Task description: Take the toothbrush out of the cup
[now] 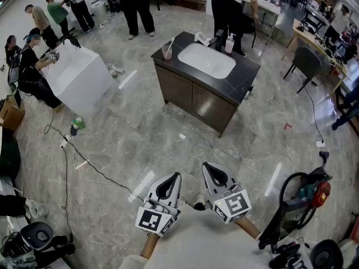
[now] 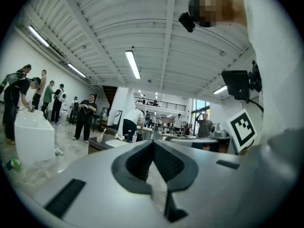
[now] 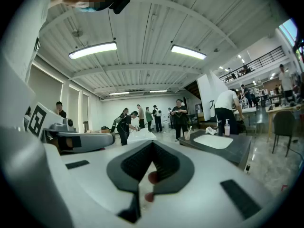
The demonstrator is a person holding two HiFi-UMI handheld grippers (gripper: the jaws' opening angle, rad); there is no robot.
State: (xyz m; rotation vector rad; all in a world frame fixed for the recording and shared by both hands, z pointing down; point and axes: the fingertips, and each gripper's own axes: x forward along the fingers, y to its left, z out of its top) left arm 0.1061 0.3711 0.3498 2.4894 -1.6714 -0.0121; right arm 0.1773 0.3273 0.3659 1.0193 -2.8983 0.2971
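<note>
A pinkish cup (image 1: 167, 52) with a toothbrush (image 1: 170, 45) leaning in it stands on the left corner of a dark sink counter (image 1: 247, 72), beside the white basin (image 1: 206, 59). Both grippers are held low and close to my body, far from the sink across bare floor. My left gripper (image 1: 175, 176) and my right gripper (image 1: 206, 166) point toward the cabinet side by side, both shut and empty. The cup (image 2: 100, 137) is small and distant in the left gripper view above the shut left gripper (image 2: 153, 142). In the right gripper view the cup (image 3: 187, 135) stands beyond the shut right gripper (image 3: 152, 144).
A soap bottle (image 1: 229, 43) and a white cloth (image 1: 202, 38) sit at the counter's back, where a person (image 1: 227, 7) stands. A white box (image 1: 78, 74) with people around it is at the left. Cables (image 1: 84, 167) cross the floor. Equipment (image 1: 300, 200) is at the lower right.
</note>
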